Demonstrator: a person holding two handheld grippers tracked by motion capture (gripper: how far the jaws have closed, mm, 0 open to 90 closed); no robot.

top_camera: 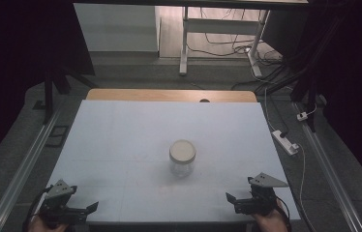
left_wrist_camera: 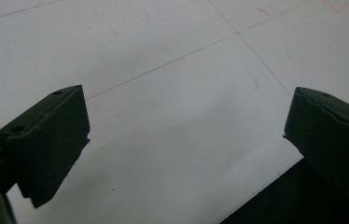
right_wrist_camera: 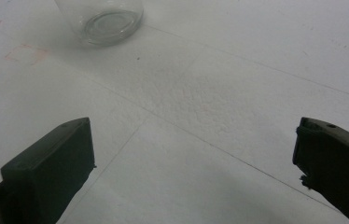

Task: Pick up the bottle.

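Observation:
A clear glass jar with a pale lid stands upright in the middle of the white table. Its base appears at the top left of the right gripper view. My left gripper rests at the table's near left corner, held by a hand, with its jaws wide apart over bare table. My right gripper sits at the near right corner, also open, with nothing between its jaws. Both are well short of the jar.
Faint red marks lie on the table surface near the jar. A wooden strip edges the far side. A power strip and cables lie on the floor at right; desk legs stand beyond.

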